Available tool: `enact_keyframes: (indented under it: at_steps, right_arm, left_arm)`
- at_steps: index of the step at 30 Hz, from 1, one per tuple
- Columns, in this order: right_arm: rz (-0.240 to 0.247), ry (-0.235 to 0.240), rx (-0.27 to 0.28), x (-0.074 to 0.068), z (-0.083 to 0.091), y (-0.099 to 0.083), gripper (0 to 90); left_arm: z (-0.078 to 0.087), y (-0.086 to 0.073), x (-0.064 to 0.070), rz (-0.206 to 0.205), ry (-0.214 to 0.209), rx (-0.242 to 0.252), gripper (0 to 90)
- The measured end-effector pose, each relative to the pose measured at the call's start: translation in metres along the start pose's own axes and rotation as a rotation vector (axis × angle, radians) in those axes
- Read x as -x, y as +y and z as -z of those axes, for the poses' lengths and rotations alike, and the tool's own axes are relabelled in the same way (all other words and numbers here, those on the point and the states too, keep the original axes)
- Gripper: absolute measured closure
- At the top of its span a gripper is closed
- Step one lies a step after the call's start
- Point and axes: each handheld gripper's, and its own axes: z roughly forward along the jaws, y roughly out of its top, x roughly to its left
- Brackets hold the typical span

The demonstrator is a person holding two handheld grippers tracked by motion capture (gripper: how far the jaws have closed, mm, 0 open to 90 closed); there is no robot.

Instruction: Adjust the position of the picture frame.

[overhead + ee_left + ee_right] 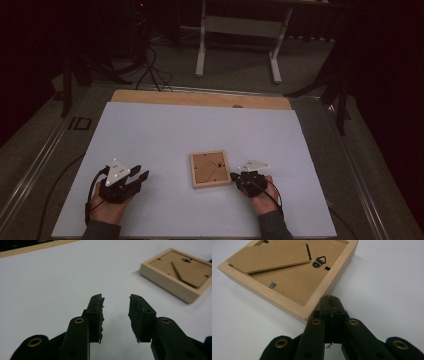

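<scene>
A small wooden picture frame [210, 169] lies face down on the white table top [165, 130], its brown backing board, stand flap and metal hanger up. In the right gripper view the frame [294, 277] fills the upper left, and my right gripper [331, 302] is shut with its tips against the frame's near right corner, holding nothing. From above, that right gripper [235, 176] sits just right of the frame. My left gripper [142, 175] rests well left of the frame, open and empty [116, 301]; the frame [178, 272] shows at the upper right there.
A wooden strip [200, 98] runs along the table's far edge. Beyond it stand a white desk frame [240, 30] and dark tripod legs with cables [150, 65] on the floor. Metal rails [40, 160] flank the table.
</scene>
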Motion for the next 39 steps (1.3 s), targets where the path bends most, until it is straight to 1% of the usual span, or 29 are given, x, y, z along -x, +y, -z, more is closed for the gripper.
enact_keyframes:
  at_steps: [1,2,3,5,9,13,16,17,19,24,27,31,33,35,37,39]
  right_arm:
    - [0.000,0.000,0.000,0.000,0.000,0.000,90.0]
    - [0.000,0.001,0.001,-0.001,-0.001,0.001,90.0]
    - [0.001,0.001,-0.001,-0.003,-0.003,0.002,90.0]
    - [0.003,0.004,-0.003,-0.004,-0.006,0.003,90.0]
    - [0.007,0.007,-0.009,-0.006,-0.012,0.005,90.0]
    - [0.009,0.010,-0.007,-0.009,-0.016,0.006,90.0]
    - [0.011,0.012,-0.006,-0.010,-0.019,0.007,90.0]
    - [0.009,0.014,-0.007,-0.010,-0.020,0.007,90.0]
    - [0.004,0.016,-0.007,-0.010,-0.021,0.008,90.0]
    - [-0.005,0.023,-0.003,-0.009,-0.023,0.009,90.0]
    - [0.000,0.027,-0.002,-0.009,-0.024,0.010,90.0]
    - [0.004,0.028,-0.004,-0.010,-0.027,0.011,90.0]
    - [0.002,0.027,-0.001,-0.010,-0.028,0.012,90.0]
    - [0.005,0.026,-0.002,-0.010,-0.028,0.012,90.0]
    - [0.003,0.024,0.000,-0.010,-0.029,0.013,90.0]
    - [0.014,0.020,0.003,-0.010,-0.030,0.014,90.0]
  left_arm:
    - [0.000,0.000,0.000,0.000,0.000,0.000,65.5]
    - [-0.003,0.001,0.006,-0.012,-0.037,-0.002,65.5]
    - [-0.005,0.002,0.010,-0.021,-0.051,-0.010,68.3]
    - [-0.009,0.003,0.018,-0.044,-0.078,-0.023,68.7]
    - [-0.019,0.004,0.036,-0.078,-0.121,-0.047,68.6]
    - [-0.031,0.005,0.052,-0.121,-0.165,-0.076,68.4]
    - [-0.040,0.005,0.063,-0.152,-0.196,-0.100,68.3]
    - [-0.043,0.005,0.067,-0.169,-0.203,-0.111,68.3]
    - [-0.048,0.004,0.072,-0.182,-0.215,-0.126,68.0]
    - [-0.060,0.003,0.076,-0.199,-0.209,-0.172,67.0]
    - [-0.065,0.002,0.077,-0.205,-0.206,-0.189,66.9]
    - [-0.076,0.002,0.077,-0.194,-0.205,-0.210,67.6]
    - [-0.079,0.003,0.075,-0.176,-0.203,-0.208,67.8]
    - [-0.080,0.004,0.072,-0.171,-0.208,-0.209,70.4]
    - [-0.080,0.004,0.071,-0.169,-0.203,-0.216,71.3]
    - [-0.080,0.005,0.070,-0.168,-0.201,-0.219,72.4]
